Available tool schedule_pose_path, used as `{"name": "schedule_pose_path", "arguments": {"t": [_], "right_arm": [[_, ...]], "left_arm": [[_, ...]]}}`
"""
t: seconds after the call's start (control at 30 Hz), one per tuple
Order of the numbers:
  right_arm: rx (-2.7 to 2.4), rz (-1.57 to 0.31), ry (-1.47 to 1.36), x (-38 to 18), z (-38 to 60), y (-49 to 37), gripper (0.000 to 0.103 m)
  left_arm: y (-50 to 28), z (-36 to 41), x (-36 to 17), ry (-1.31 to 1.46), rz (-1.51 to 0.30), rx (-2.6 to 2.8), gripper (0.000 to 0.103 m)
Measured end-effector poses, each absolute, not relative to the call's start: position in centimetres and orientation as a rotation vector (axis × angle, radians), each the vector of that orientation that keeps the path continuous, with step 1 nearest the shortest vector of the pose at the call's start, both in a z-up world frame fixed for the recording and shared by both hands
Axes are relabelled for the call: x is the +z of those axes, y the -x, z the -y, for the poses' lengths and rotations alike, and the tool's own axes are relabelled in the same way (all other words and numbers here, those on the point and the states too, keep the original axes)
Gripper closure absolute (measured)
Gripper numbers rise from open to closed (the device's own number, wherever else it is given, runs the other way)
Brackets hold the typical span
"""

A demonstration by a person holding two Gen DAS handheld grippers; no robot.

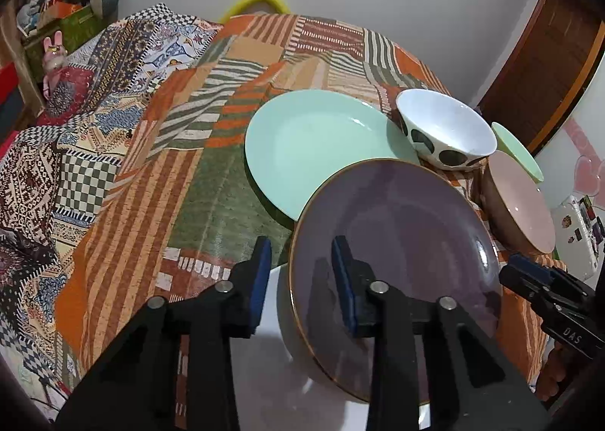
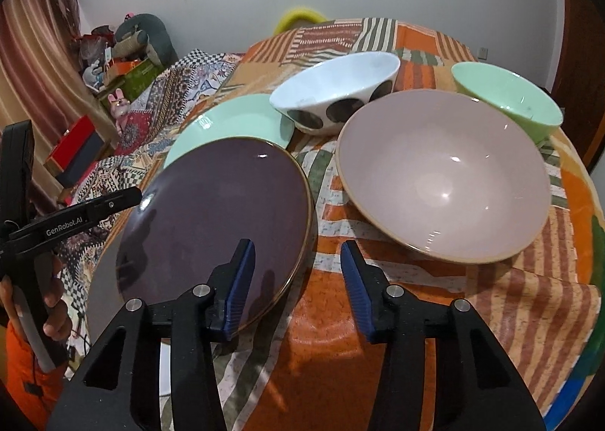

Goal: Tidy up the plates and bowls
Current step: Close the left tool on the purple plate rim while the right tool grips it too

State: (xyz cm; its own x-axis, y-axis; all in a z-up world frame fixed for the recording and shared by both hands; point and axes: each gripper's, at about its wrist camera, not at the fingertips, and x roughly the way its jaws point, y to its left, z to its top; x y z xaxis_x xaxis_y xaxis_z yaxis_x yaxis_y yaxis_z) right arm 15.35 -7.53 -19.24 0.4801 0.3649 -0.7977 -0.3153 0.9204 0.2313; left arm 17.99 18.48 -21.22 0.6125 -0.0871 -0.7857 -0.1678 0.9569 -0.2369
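A purple plate with a gold rim is tilted up over a white plate; it also shows in the right wrist view. My left gripper is open, its jaws straddling the purple plate's left rim. My right gripper is open, straddling the plate's right rim. A mint plate lies behind, also in the right wrist view. A spotted white bowl, a pink bowl and a green bowl stand to the right.
A patchwork cloth covers the round table. A patterned bed lies to the left with boxes and toys beyond. A wooden door is at the right. The right gripper shows in the left wrist view.
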Motion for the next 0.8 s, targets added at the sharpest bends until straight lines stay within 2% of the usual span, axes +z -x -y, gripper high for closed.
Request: {"name": "schedule_pose_path", "arguments": {"t": [0.1, 0.3, 0.43, 0.8], "right_arm": [[0.418, -1.005, -0.058, -19.8, 7.4, -15.7, 0.067], [0.433, -1.032, -0.074, -20.3, 7.0, -16.2, 0.067], [0.436, -1.043, -0.070, -20.5, 6.7, -16.5, 0.078], [0.415, -1.050, -0.042, -20.4, 6.5, -16.5, 0.079]], "left_arm": [[-18.4, -18.7, -21.7, 0.308, -0.927, 0.042, 0.074], [-19.0, -19.0, -22.5, 0.320, -0.951, 0.019, 0.078], [-19.1, -18.7, -22.6, 0.296, -0.953, 0.003, 0.081], [-18.7, -17.8, -22.4, 0.244, -0.953, -0.006, 0.082]]}}
